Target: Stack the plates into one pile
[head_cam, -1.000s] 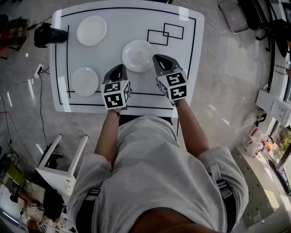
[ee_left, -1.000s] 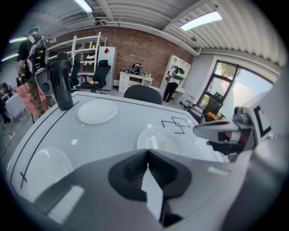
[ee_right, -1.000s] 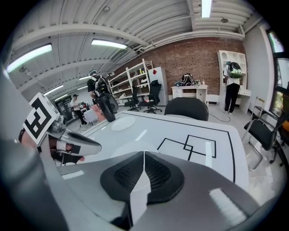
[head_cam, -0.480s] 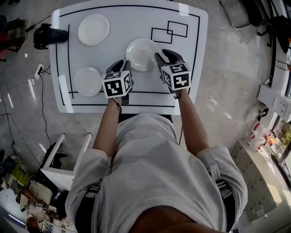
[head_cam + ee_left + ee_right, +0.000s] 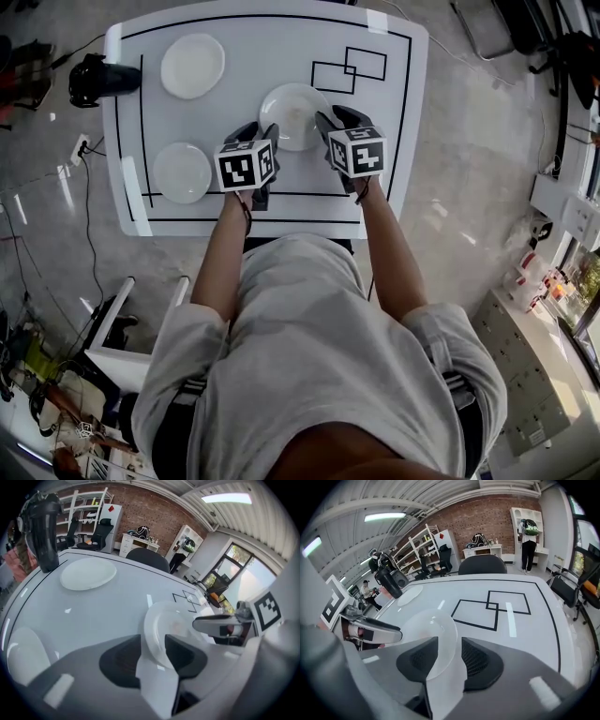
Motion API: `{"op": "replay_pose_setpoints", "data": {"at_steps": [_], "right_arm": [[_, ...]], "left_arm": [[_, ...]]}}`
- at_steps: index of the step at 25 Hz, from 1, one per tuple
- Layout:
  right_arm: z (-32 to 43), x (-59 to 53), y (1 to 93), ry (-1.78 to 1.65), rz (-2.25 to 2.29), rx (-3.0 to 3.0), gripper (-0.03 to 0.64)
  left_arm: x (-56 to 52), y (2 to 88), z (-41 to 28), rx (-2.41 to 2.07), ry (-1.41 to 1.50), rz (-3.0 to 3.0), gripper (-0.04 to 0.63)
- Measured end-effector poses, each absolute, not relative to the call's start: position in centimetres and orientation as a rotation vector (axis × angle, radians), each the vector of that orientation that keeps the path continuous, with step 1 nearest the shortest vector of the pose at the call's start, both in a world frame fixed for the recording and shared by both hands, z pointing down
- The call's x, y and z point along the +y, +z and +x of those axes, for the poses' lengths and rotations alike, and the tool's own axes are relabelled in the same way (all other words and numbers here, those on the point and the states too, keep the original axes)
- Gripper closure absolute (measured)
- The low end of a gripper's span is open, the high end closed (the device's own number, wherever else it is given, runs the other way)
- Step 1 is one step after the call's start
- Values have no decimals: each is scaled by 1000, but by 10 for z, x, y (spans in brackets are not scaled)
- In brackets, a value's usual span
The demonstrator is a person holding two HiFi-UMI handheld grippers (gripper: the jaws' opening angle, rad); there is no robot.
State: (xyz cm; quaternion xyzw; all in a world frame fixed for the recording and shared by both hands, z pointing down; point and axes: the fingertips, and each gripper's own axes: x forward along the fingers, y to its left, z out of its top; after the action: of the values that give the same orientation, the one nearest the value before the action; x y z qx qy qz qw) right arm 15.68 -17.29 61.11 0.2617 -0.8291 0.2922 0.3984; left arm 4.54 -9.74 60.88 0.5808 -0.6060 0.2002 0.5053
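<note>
White worktop (image 5: 281, 37) with black lines stands on a grey floor, and a brick wall and shelves show far behind it. Three white plates sit on it. One plate, the middle plate (image 5: 292, 111), lies near the front, just left of two black squares (image 5: 349, 70) drawn on the top. The far plate (image 5: 192, 66) is at the back left, near a black jug-like thing (image 5: 94, 77) at the corner. The near plate (image 5: 181, 172) is at the front left, well apart from the middle one.

The person holds both tools at the middle plate, one on each side. The left gripper (image 5: 258, 133) is at the plate's left edge. Its fingers (image 5: 119, 660) are opening, and the plate's rim stands in the gap between them with no squeeze on it. The right gripper (image 5: 330, 120) is at the plate's right edge. Its fingers (image 5: 480, 660) are opening too, with the rim between them, and they do not press on it.
</note>
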Motion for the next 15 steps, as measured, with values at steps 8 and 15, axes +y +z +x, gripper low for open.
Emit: {"op": "replay_pose_setpoints", "data": {"at_steps": [8,15], "right_arm": [[153,-170,616,736,693,-2083,515],[150,-172,599,637,689,-2124,535]], "left_arm": [[-101,613,42,-1488,436,1359,467],[-91,607,41,-1495,436,1351,514]]}}
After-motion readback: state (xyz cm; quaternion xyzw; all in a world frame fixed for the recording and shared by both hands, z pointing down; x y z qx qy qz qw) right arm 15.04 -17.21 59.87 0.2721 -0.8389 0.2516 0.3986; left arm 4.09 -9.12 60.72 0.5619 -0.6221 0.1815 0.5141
